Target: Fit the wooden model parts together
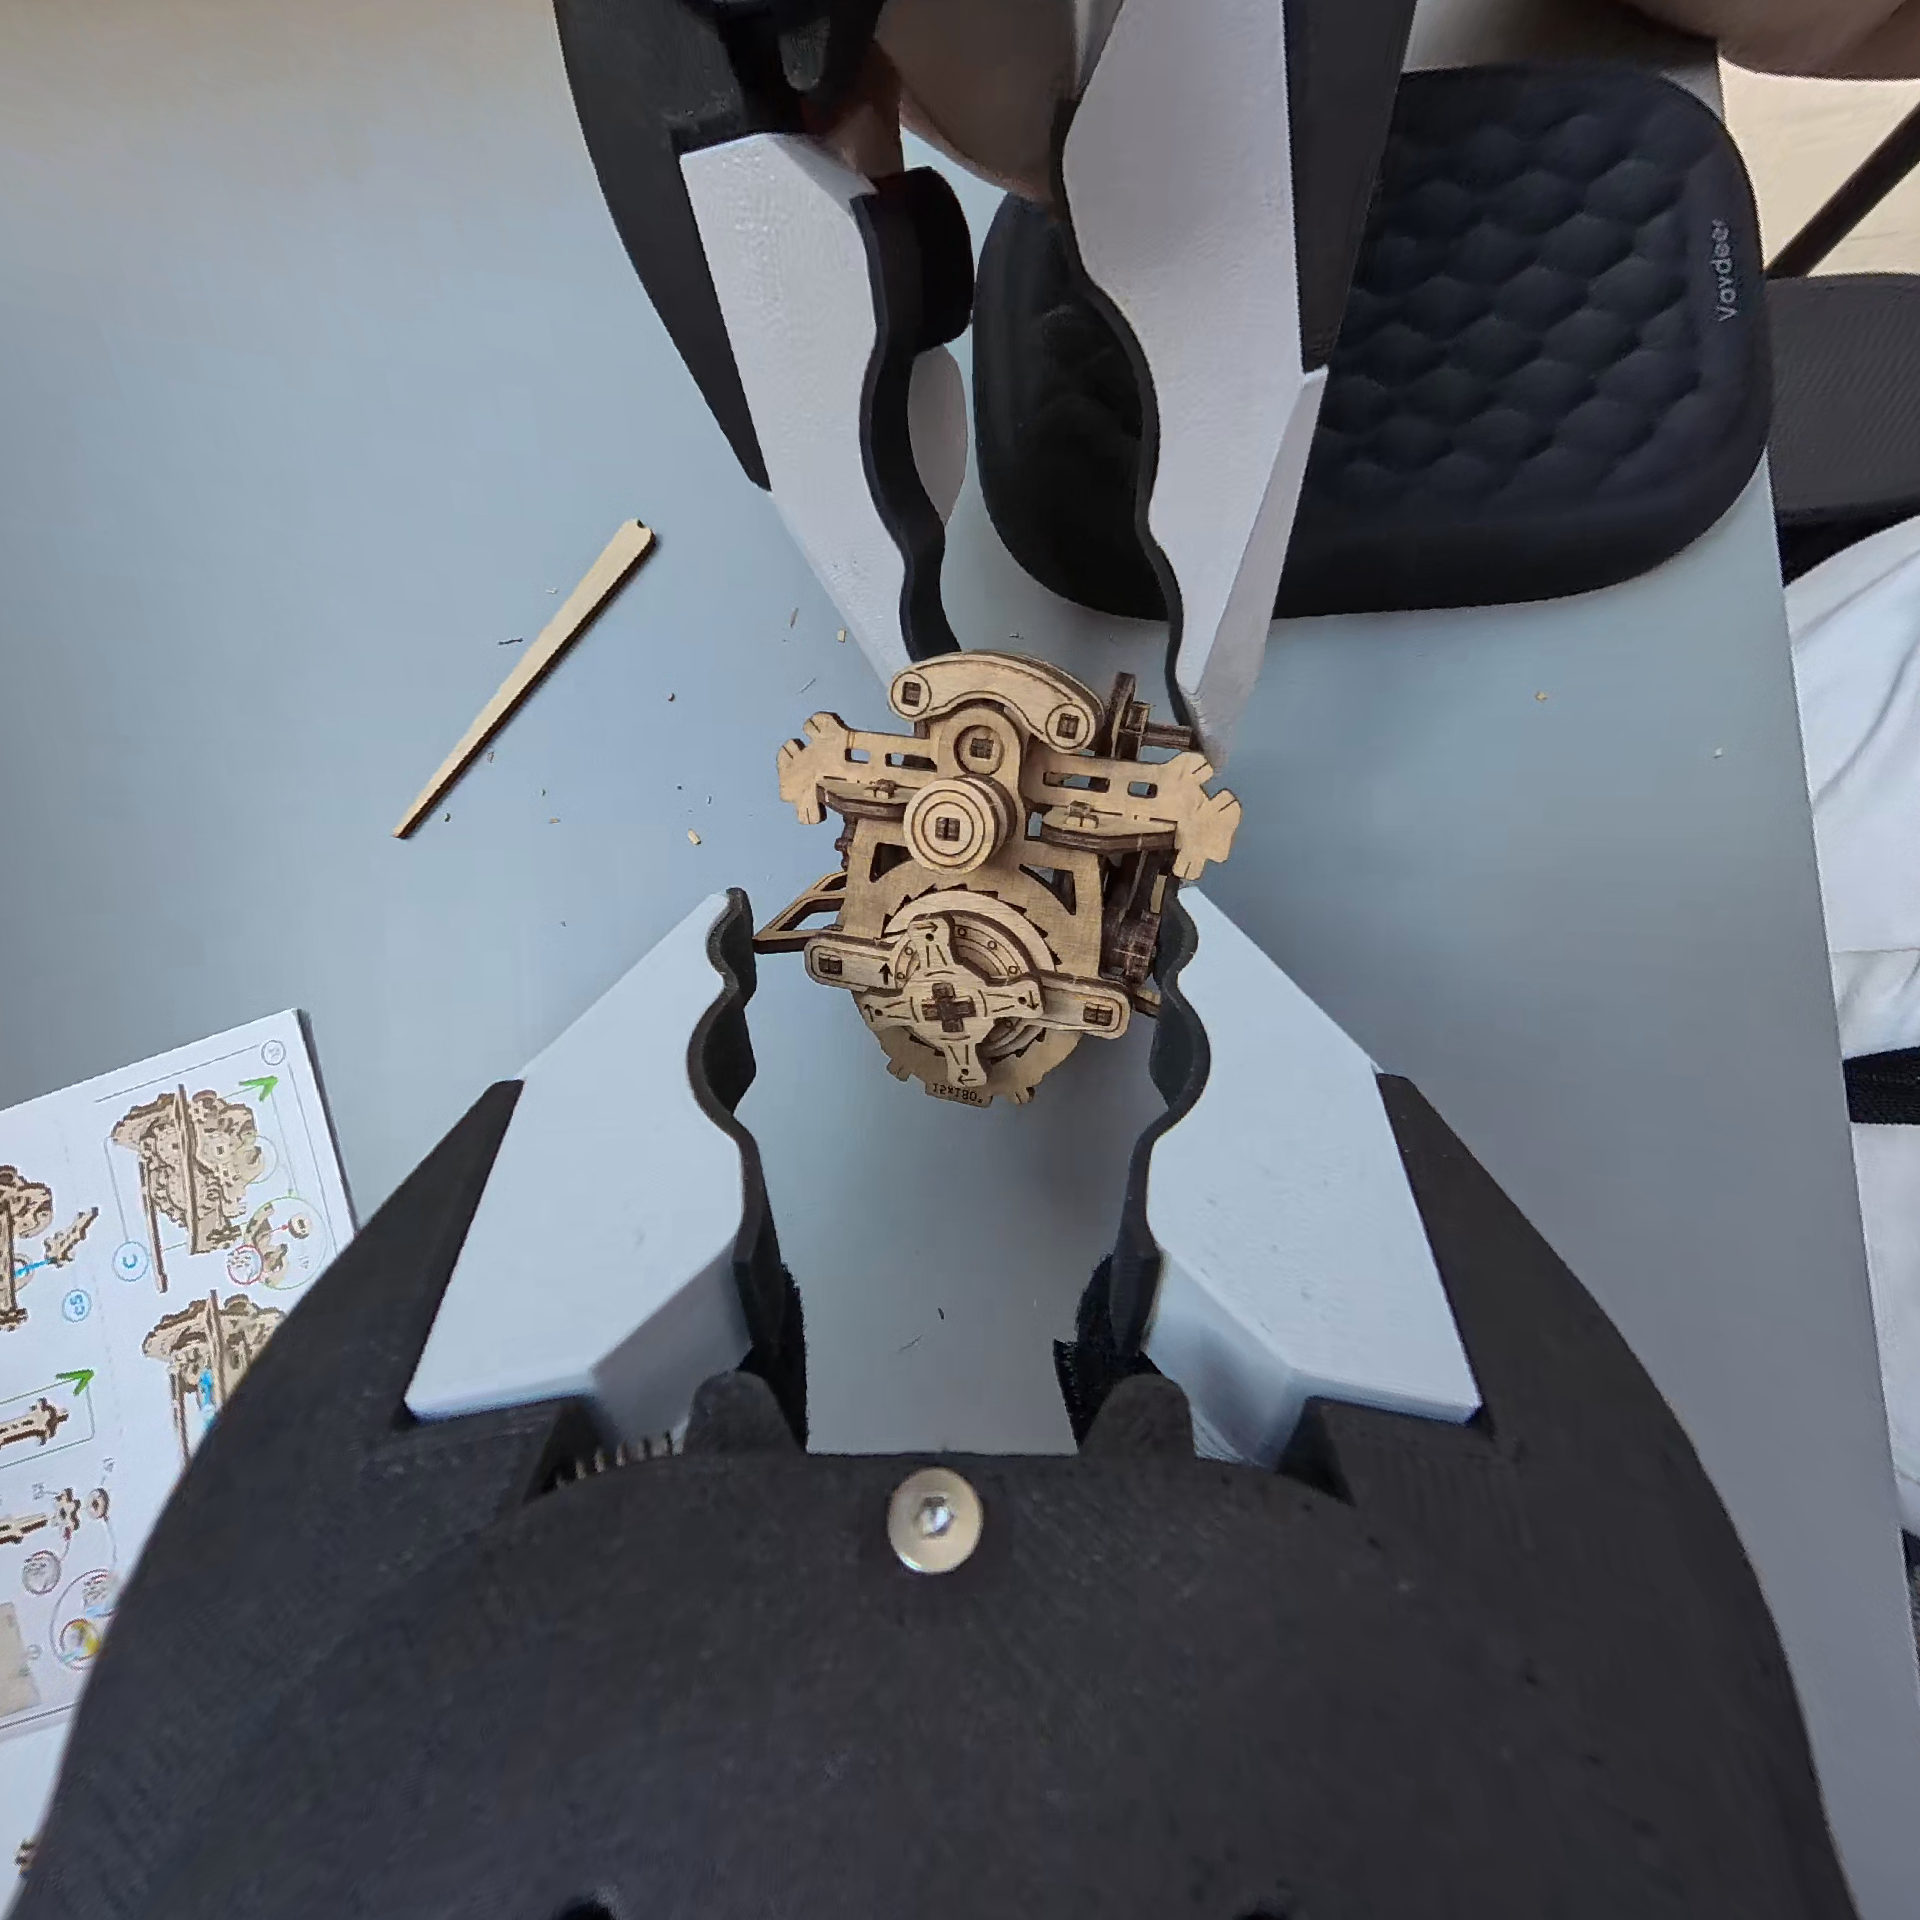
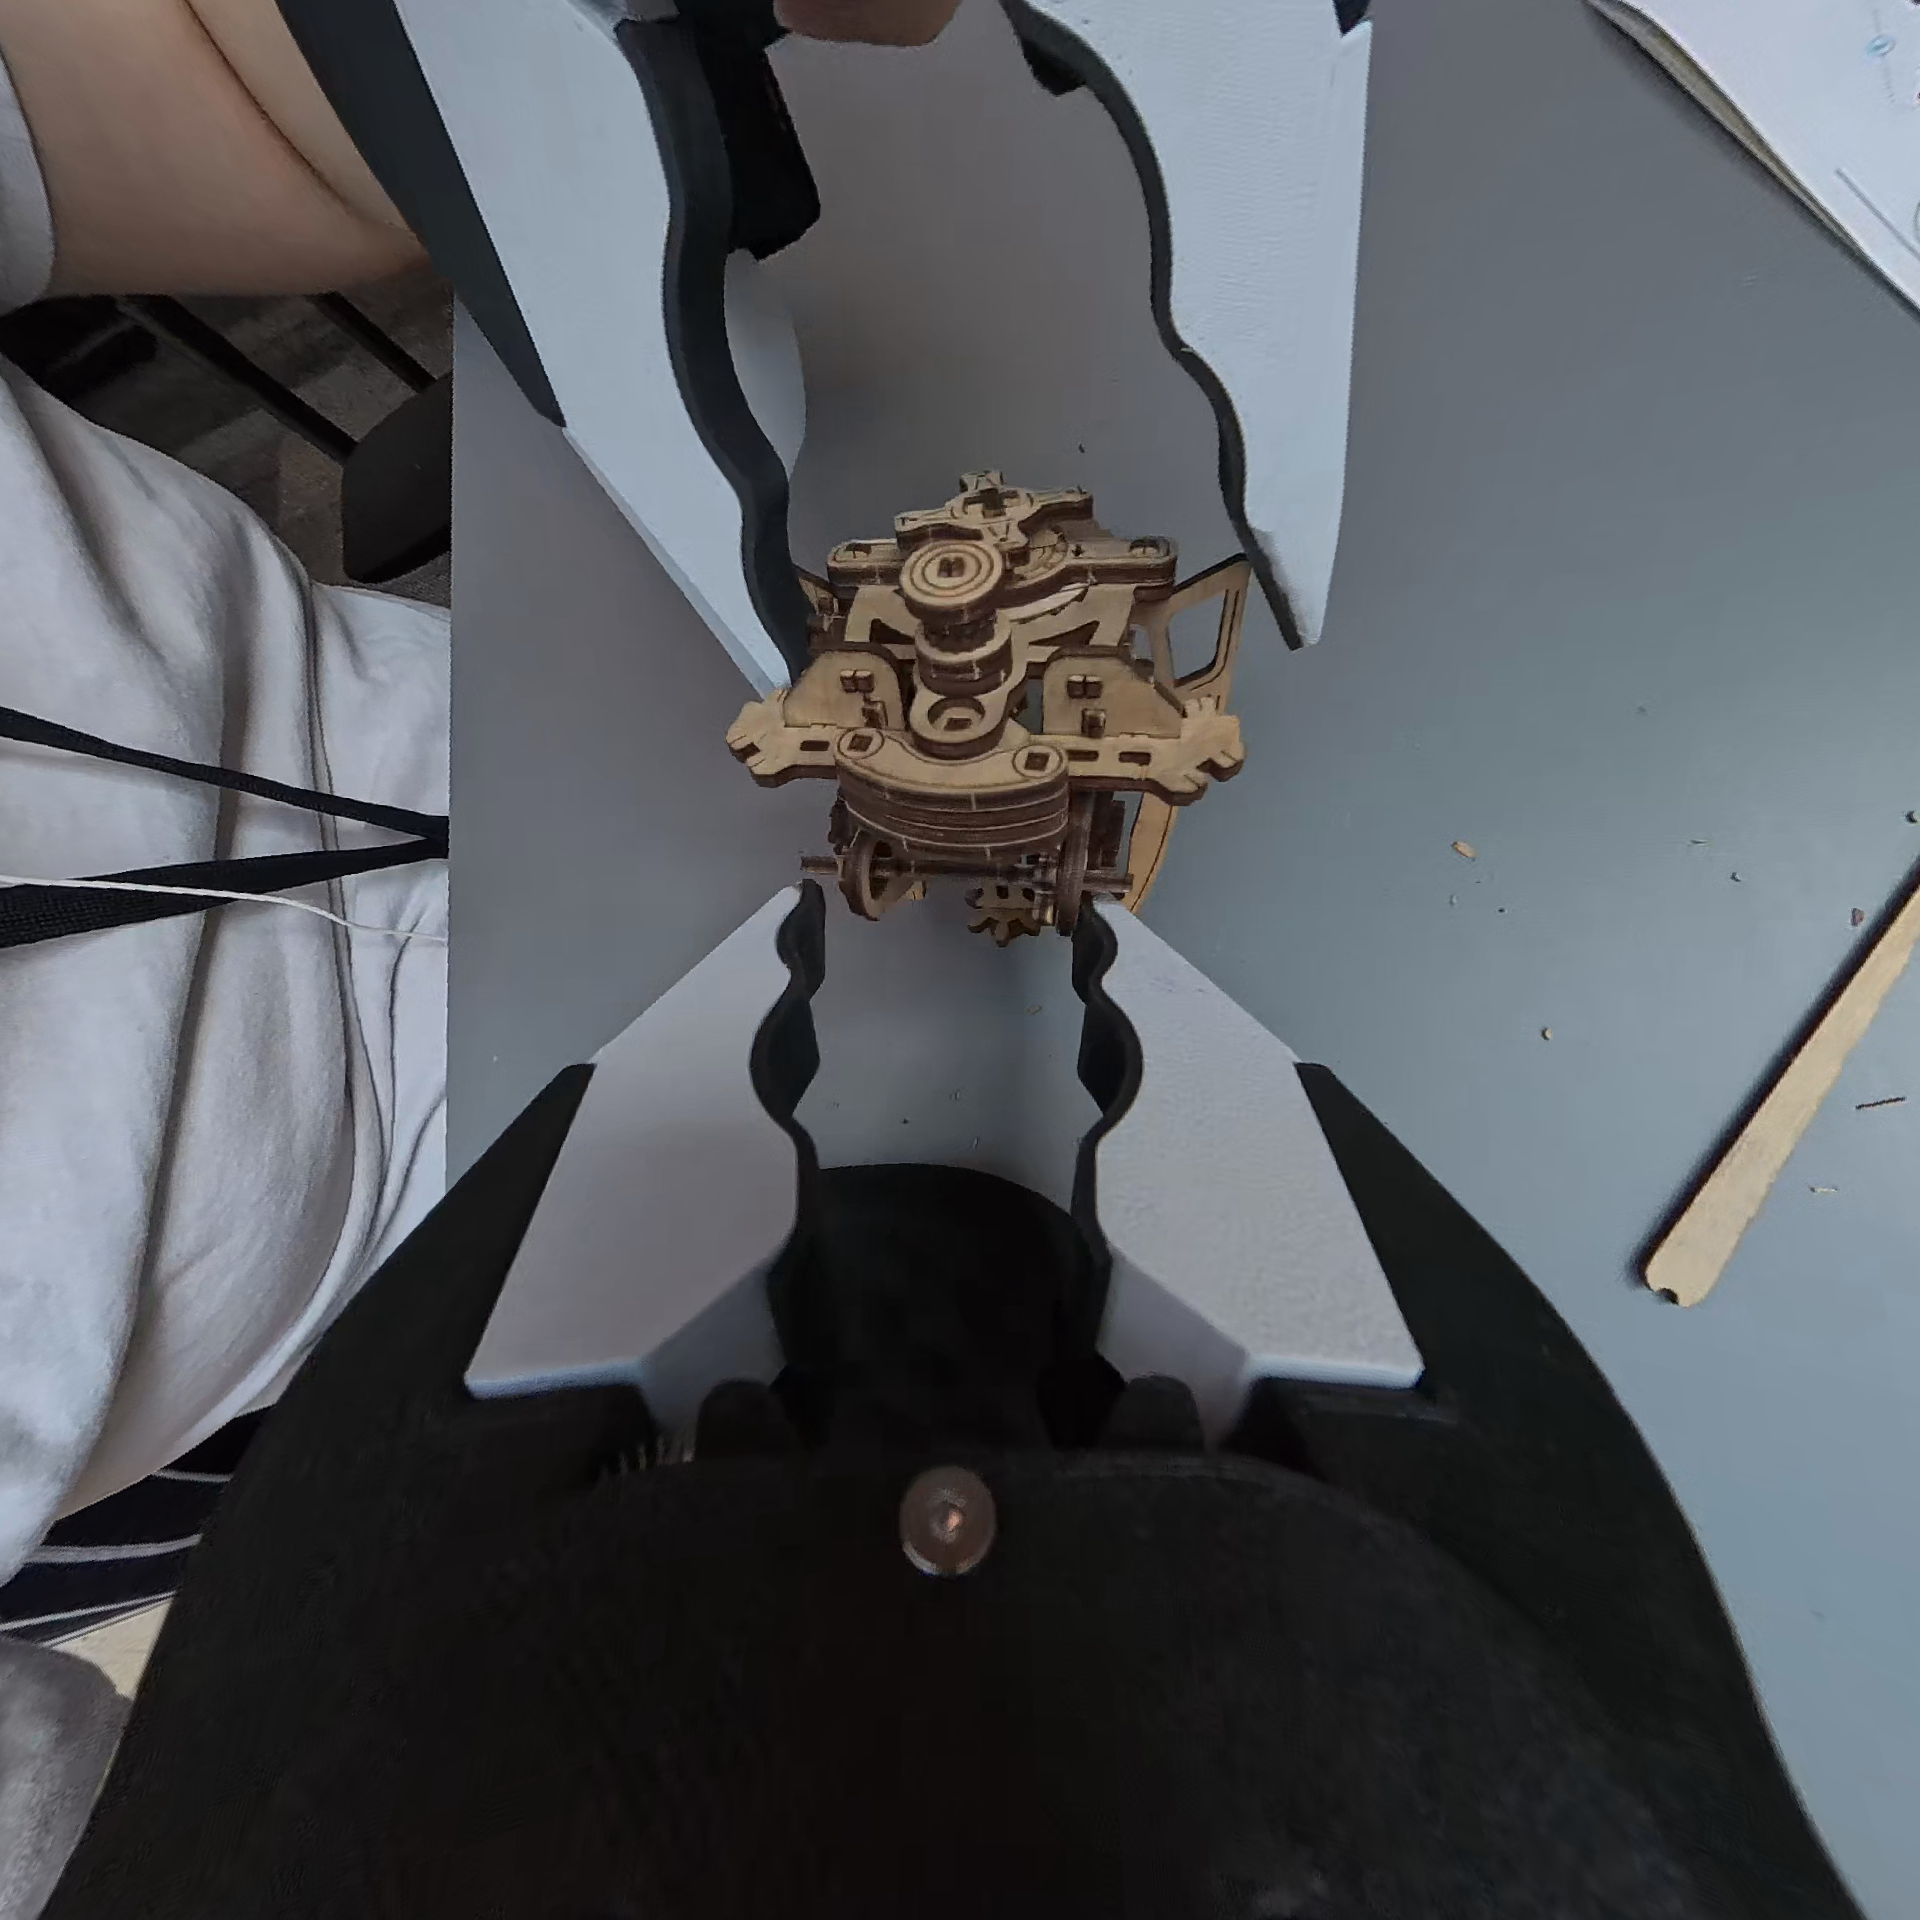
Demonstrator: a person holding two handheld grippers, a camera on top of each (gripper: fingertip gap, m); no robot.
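A partly built wooden model (image 1: 997,862) with gears, discs and a cross-shaped knob is held between both grippers over the grey table (image 1: 260,416). My left gripper (image 1: 953,920) has its jaws closed on the model's sides near the knob end. My right gripper (image 2: 945,904) grips the geared end of the model (image 2: 977,707). In the left wrist view the right gripper (image 1: 1065,686) comes in from the top. In the right wrist view the left gripper (image 2: 1029,623) comes in from the top. The model's underside is hidden.
A thin tapered wooden stick (image 1: 525,681) lies on the table left of the model and also shows in the right wrist view (image 2: 1787,1101). An instruction sheet (image 1: 187,1226) lies at the lower left. A black padded cushion (image 1: 1507,343) sits beyond. The person's white clothing (image 2: 156,831) is past the table edge. Less than 4 cm separates the two grippers' tips.
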